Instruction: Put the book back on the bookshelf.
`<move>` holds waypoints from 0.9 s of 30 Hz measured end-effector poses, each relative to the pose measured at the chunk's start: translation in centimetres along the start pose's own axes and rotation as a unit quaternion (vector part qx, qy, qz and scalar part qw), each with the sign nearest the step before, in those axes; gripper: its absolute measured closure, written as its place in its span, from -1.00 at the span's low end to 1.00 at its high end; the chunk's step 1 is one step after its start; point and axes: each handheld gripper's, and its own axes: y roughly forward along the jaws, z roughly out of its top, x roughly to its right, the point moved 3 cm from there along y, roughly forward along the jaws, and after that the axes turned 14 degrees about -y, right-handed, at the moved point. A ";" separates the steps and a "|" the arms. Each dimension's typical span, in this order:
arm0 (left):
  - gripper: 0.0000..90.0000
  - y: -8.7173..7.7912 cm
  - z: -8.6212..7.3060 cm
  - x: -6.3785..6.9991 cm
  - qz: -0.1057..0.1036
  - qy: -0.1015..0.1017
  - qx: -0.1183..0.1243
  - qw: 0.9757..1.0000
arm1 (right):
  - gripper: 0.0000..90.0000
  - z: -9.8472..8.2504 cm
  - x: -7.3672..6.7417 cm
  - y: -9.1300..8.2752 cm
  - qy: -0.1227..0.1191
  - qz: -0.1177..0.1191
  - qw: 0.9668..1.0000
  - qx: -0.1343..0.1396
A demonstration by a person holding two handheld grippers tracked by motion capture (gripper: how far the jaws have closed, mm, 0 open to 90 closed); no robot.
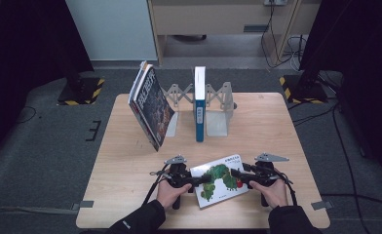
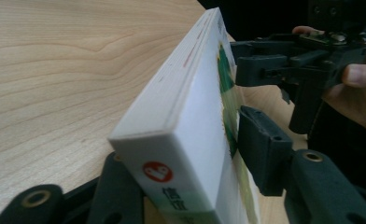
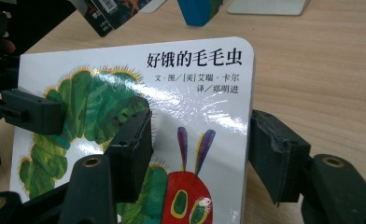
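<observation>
High view: the caterpillar picture book (image 1: 219, 179) sits near the bench's (image 1: 125, 161) near edge, long axis running along that edge, slightly skewed. The left tool (image 1: 195, 181) clamps its left end, the right tool (image 1: 242, 179) its right end.

Left gripper view: the book's spine (image 2: 181, 135) stands between jaws pressed on both covers.

Right gripper view: the cover (image 3: 195, 79) faces the camera, title end toward the far edge, one jaw on the cover and one behind it.

bookends (image 1: 217, 109) and books (image 1: 151, 106) behind, sides open
</observation>
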 end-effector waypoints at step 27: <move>0.67 -2.0 1.9 3.0 0.006 0.027 0.020 0.999 | -0.42 0.1 2.3 -2.1 -0.027 -0.079 0.996 0.010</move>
